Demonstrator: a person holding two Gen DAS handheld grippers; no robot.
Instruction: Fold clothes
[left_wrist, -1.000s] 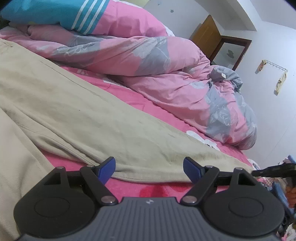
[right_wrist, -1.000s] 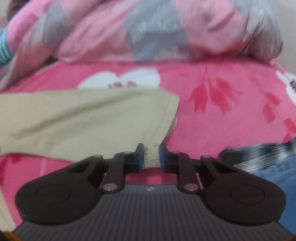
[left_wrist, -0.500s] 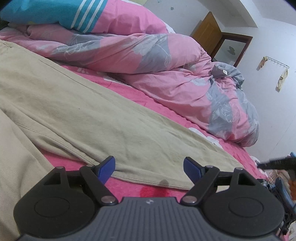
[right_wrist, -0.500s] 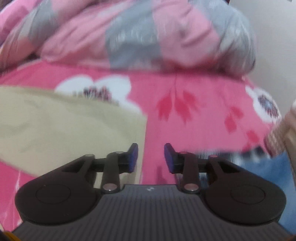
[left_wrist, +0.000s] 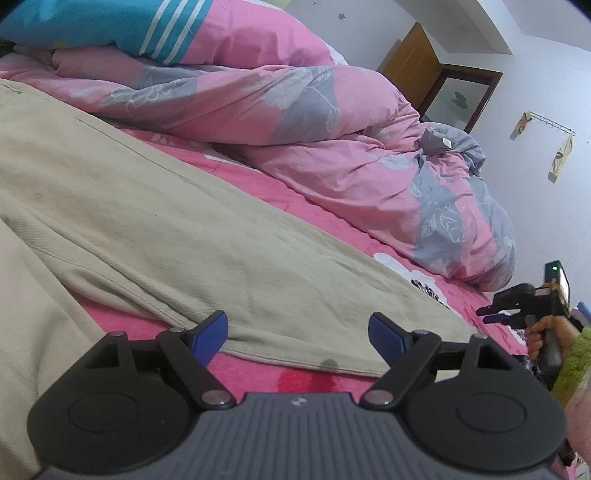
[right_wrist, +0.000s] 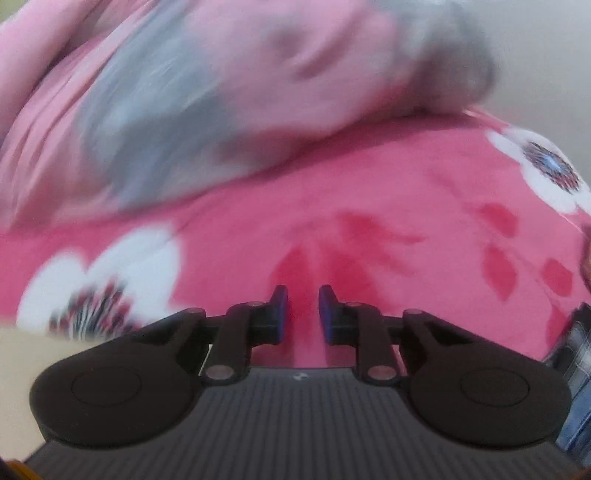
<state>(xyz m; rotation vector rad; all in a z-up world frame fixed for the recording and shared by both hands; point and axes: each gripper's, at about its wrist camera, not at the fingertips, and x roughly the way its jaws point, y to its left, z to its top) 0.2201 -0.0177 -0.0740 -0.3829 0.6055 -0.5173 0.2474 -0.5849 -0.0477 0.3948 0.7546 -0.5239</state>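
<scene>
Our left gripper (left_wrist: 297, 328) holds its jaws wide, empty, the hem of the beige trousers (left_wrist: 192, 229) lying just ahead between them on the pink bedsheet (left_wrist: 306, 380). Our right gripper (right_wrist: 300, 308) has its jaws narrow and empty, having just been closing, with only sheet between them. The risk we see: closing low could pinch sheet together with cloth, and the right jaws now sit off the trouser end, so one-sided lifting would skew the fold. The right wrist view is blurred, showing only a beige sliver at its left edge. The waist is cut off, and the heaped quilt (left_wrist: 332, 140) hides the bed beyond.
</scene>
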